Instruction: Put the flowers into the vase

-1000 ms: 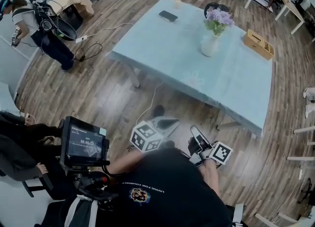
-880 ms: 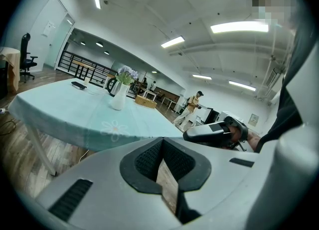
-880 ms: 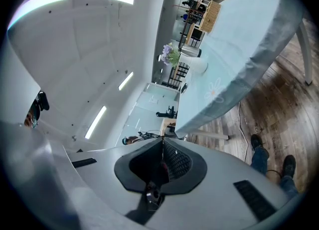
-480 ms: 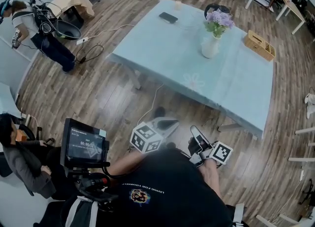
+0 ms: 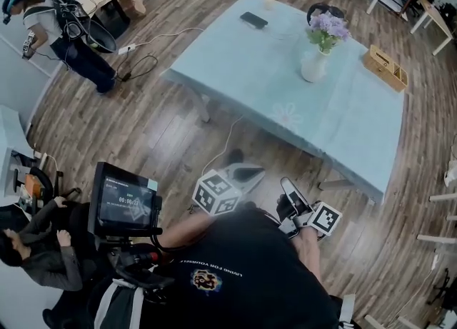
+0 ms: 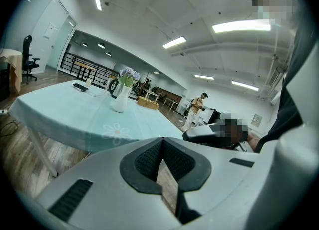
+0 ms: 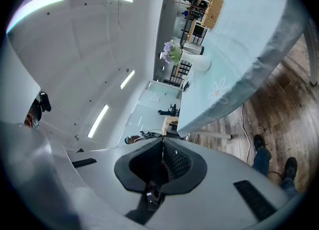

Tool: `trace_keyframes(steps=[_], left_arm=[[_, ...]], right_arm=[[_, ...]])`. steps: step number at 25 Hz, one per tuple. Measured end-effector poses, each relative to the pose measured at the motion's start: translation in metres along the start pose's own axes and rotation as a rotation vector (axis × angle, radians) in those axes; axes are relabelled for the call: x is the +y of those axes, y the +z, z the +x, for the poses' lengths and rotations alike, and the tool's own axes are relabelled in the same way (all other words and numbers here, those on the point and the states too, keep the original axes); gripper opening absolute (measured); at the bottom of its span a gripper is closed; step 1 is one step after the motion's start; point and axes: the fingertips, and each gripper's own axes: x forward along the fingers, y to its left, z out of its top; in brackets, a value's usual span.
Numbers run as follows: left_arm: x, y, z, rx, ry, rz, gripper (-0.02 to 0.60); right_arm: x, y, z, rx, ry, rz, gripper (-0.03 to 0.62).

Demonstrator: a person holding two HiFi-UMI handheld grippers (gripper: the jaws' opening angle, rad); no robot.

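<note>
As its own view shows, the left gripper (image 6: 162,140) has its two black-padded jaws closed tip to tip, with nothing between them. Only the brown wooden plank floor (image 5: 164,135) is seen through the small gap behind the tips. The right gripper (image 7: 162,143) is closed in the same way and holds nothing.

In the head view both grippers are held close to the person's body, over the floor and in front of the near edge of the large table with the pale blue-green cloth (image 5: 343,128). The bunch of pale purple flowers (image 5: 327,28) stands in the white rounded vase (image 5: 313,67), which is upright on the far part of this table, well apart from both grippers. Near the vase, to its right, lies a light wooden box (image 5: 385,68). A flat black phone (image 5: 253,19) lies towards the far left corner. Another person (image 5: 50,31) stands on the floor at the upper left.
</note>
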Motion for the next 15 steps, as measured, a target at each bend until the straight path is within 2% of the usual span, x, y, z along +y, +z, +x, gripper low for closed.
trace_keyframes(steps=[15], left_arm=[[-0.0083, 0.0087, 0.0071, 0.012, -0.015, 0.002, 0.008]], right_arm=[[0.0055, 0.0079, -0.0064, -0.010, 0.003, -0.002, 0.019]])
